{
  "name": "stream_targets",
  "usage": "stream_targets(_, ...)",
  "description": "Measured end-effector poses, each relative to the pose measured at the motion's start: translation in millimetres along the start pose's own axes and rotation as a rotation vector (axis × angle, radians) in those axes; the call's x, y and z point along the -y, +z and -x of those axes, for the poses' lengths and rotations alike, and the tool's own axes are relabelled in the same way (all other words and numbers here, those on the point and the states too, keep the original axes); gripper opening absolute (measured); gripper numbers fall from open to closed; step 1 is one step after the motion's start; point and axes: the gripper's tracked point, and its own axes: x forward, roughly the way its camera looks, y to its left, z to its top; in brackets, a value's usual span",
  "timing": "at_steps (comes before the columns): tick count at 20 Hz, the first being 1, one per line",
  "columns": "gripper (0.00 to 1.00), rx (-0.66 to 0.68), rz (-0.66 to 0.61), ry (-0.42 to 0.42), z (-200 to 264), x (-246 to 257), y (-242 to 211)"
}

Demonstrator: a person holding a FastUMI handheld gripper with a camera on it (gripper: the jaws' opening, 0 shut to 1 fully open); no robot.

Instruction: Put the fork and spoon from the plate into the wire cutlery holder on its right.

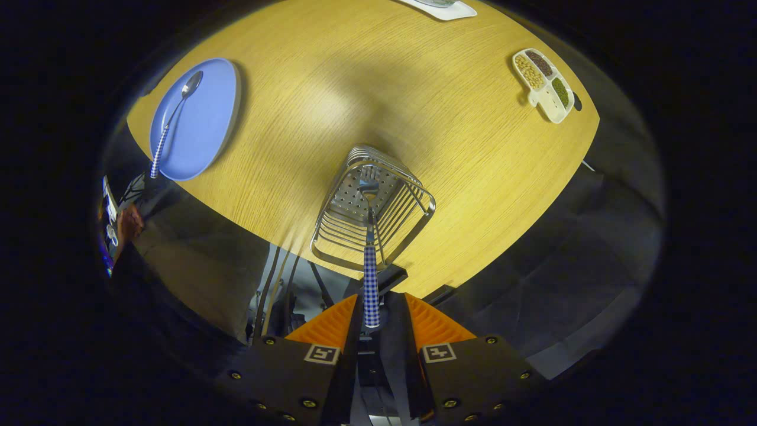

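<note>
- Your gripper has its 2 fingers closed on the checked handle of the fork, gripping near the handle's end so the rest of its length hangs free ahead of the fingers.
- Just beyond the fingers, the fork's tines reach inside the holder, over its perforated base; my guess is you carry it tines-first so it drops between the wires without snagging.
- The holder stands near the table's edge, well apart from the plate.
- Further off, the plate lies to the holder's left with the spoon on it, handle poking over the rim, an easy place to grab.
- Beyond, a divided snack dish sits clear of the work.
</note>
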Motion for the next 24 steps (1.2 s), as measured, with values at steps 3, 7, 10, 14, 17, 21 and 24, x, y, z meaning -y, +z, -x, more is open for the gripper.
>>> stream_targets(3, 0.48, 0.067, -0.037, 0.029, 9, -6, -5)
stream_targets(7, 0.78, 0.162, -0.105, 0.103, 26, -26, -8)
stream_targets(10, 0.99, 0.246, -0.137, 0.130, 33, -48, -3)
stream_targets(14, 0.99, 0.357, -0.148, 0.151, 46, -81, 13)
stream_targets(17, 0.99, 0.399, -0.148, 0.196, 51, -112, 22)
stream_targets(21, 0.99, 0.458, -0.150, 0.220, 55, -144, 39)
stream_targets(24, 0.99, 0.498, -0.148, 0.255, 58, -175, 57)
